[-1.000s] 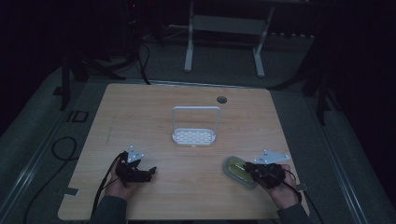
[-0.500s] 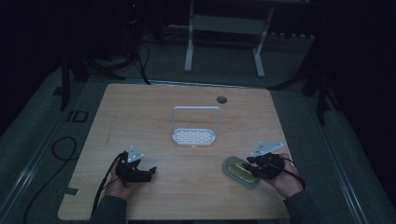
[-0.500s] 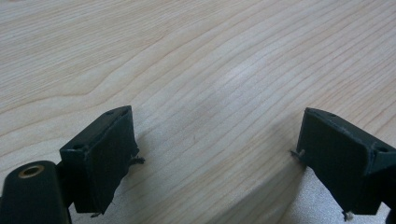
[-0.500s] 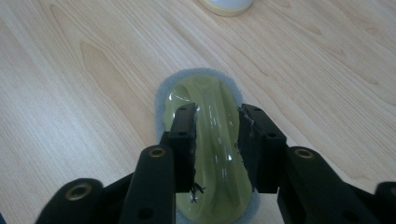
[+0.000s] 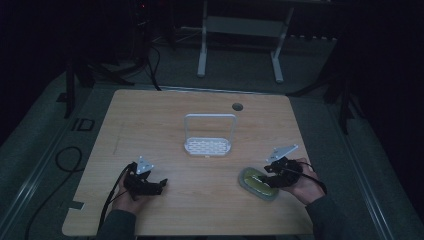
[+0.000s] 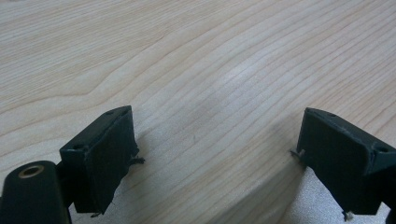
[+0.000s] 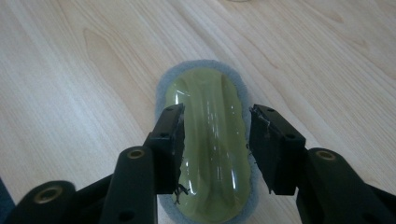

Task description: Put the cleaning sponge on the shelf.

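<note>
Straddling the green sponge (image 7: pixel 211 140), the right tool (image 7: pixel 215 140) is held with jaws apart, one at each long flank; its long axis runs straight ahead on the worktop (image 5: pixel 200 120). The left tool (image 6: pixel 210 154), gaping and empty, is kept well apart.

High view dim, underexposed; gripper views bright.
Glare streak on glossy olive oval sponge (image 7: pixel 212 140); near black jaws soft-focused.

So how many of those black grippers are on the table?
2: the left gripper at the near left, and the right gripper at the near right, over the green sponge.
</note>
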